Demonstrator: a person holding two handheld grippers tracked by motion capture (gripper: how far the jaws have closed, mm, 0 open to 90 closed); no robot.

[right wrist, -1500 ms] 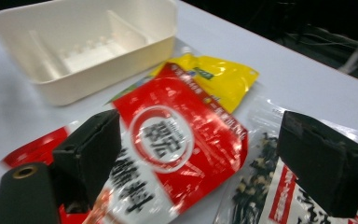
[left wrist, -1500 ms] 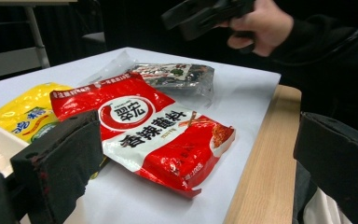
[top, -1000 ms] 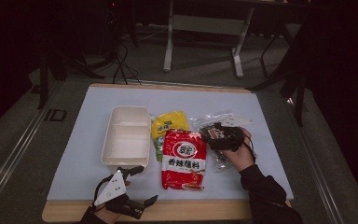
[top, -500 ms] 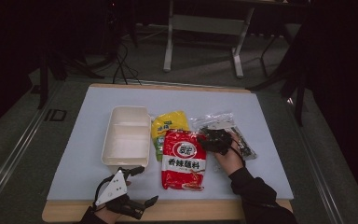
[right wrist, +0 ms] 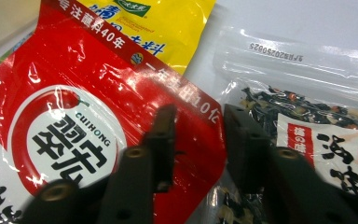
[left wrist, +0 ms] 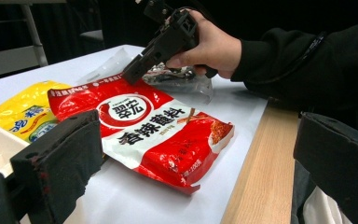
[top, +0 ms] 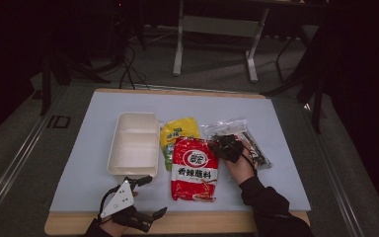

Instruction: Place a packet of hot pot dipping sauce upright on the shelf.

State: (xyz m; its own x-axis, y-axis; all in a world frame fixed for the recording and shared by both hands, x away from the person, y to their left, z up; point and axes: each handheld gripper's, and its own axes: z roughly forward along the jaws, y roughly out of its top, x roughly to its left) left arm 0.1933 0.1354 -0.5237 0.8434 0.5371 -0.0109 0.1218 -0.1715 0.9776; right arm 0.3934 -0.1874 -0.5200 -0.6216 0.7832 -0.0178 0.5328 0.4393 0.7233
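So the red seasoning packet (top: 195,168) is laid flat near the middle of the table (top: 79,173), with a yellow packet (top: 177,134) tucked partly under its far left corner and a clear bag of dark dried stuff (top: 242,136) just to its right. A white two-compartment tray (top: 134,143) is parked to the left of the packets.

The right gripper (top: 217,146) is brought down at the red packet's far right corner, right where it meets the clear bag. In the right gripper view (right wrist: 193,123) the jaws are seen narrowed, having just been closing, and the packet's right edge is caught in the gap between them, one jaw over the red film, the other over the clear bag. Whether the pads are actually pinching the film can't be told for sure, tbh.

The left gripper (top: 145,195) is kept at the near left edge of the table, well apart from the red packet, jaws spread wide with nothing held between them.
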